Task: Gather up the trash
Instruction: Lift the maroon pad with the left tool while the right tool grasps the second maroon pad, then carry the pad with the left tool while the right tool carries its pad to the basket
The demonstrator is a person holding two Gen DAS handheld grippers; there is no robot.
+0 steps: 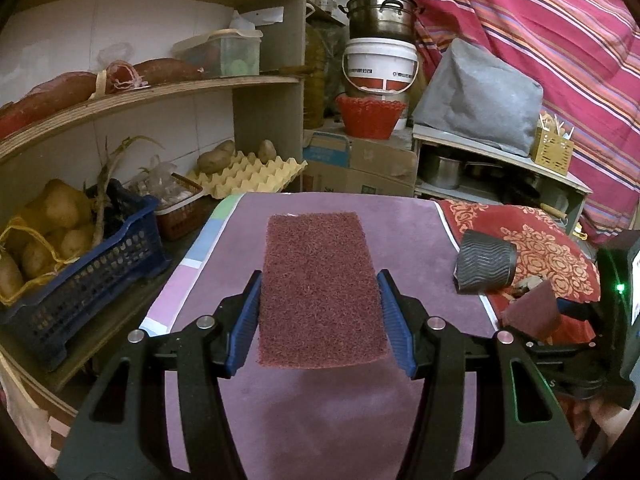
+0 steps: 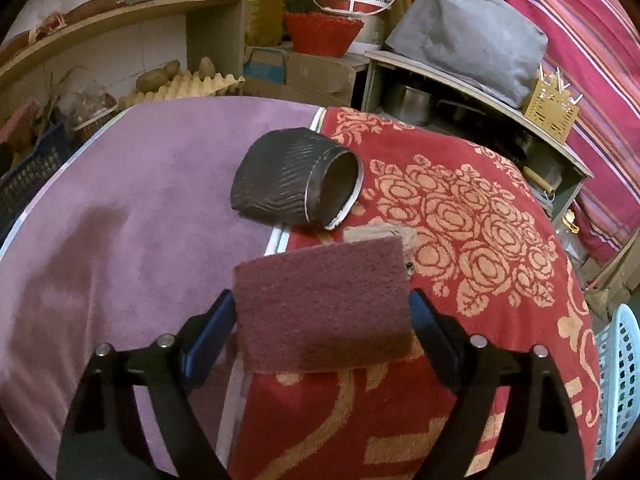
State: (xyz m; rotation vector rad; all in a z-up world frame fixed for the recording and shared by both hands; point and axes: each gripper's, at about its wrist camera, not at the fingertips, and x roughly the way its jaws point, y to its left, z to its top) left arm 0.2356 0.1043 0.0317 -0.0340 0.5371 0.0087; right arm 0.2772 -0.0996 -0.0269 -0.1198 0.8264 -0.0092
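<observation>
Cup – open mouth: right wrist only | potatoes: left only

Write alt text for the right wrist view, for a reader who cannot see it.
The right gripper holds a maroon scouring pad between its blue fingers above a red floral towel. Just beyond, a black ribbed paper cup lies on its side, straddling the towel's edge and a purple cloth. Cluttered shelves stand behind.
</observation>
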